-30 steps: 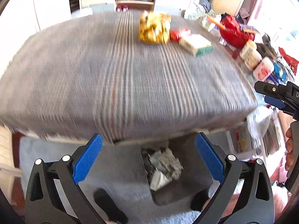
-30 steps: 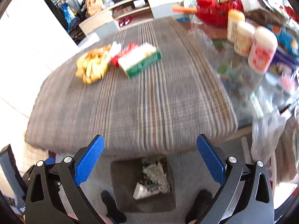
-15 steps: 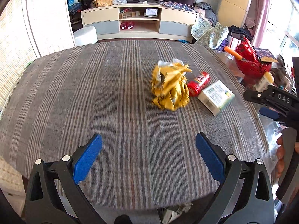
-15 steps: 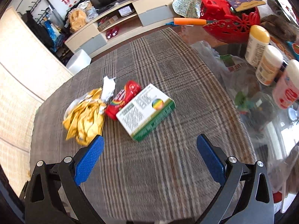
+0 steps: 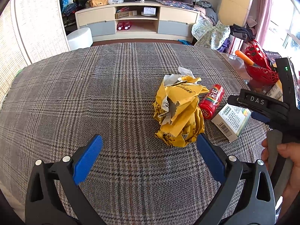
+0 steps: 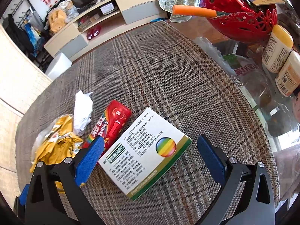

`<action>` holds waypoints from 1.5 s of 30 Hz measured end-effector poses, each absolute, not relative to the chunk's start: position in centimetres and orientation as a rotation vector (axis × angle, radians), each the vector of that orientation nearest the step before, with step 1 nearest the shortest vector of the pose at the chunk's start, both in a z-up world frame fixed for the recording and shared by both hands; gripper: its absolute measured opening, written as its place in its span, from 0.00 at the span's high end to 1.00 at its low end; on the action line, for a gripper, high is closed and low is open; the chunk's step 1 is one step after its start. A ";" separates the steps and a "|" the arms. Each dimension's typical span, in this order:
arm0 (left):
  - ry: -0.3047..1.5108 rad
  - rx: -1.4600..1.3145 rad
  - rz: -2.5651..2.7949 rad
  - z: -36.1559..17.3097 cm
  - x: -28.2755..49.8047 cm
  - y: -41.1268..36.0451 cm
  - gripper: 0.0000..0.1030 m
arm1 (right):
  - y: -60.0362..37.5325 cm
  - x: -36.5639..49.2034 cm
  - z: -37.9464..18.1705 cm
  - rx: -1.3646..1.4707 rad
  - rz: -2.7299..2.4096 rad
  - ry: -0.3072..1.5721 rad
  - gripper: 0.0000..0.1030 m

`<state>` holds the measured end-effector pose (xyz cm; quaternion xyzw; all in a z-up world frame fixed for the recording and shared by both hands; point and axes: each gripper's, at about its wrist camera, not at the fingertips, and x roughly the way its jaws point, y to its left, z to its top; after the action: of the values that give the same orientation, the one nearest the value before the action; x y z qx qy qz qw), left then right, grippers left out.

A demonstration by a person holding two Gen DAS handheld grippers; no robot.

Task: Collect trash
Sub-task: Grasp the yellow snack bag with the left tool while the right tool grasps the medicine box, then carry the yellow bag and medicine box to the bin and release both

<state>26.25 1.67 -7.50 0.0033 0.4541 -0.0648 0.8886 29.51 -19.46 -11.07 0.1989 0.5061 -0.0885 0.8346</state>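
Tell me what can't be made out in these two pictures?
- Skittles bottle: right wrist view, lower end hidden behind the right gripper's blue pad.
- Yellow wrapper: same view, blurred and partly behind that finger.
- White box: left wrist view, far end covered by the other gripper; print too small.

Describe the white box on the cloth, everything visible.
The box is a flat white carton, seemingly cardboard, closed and undented. Its top face carries dense printed text, a rainbow circle and a green-and-gold band along one edge; the left view shows a barcode on one end. It lies flat, skewed, on the plaid cloth, beside the red candy tube; whether they touch is unclear. The open right claw frames it without contact.
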 end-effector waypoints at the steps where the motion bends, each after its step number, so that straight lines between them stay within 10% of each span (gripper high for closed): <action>1: 0.943 0.010 -0.138 -7.7 26.6 1.5 0.08 | -19.4 29.7 -11.3 0.412 -0.191 1.079 0.04; 20: 0.946 0.006 -0.211 -10.0 30.0 -1.3 0.20 | -18.8 31.1 -12.6 0.360 -0.120 1.103 0.08; 26: 0.966 -0.021 -0.273 -10.8 30.1 -2.0 0.50 | -20.2 30.4 -12.0 0.394 -0.082 1.083 0.43; 45: 0.998 -0.006 -0.284 -9.4 19.4 -1.0 0.57 | -19.9 21.1 -8.2 0.418 0.079 1.063 0.71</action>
<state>19.44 -1.00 -9.38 -0.0030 0.4770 -0.1356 0.8684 21.14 -19.85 -8.19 0.1977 0.5028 0.0375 0.8406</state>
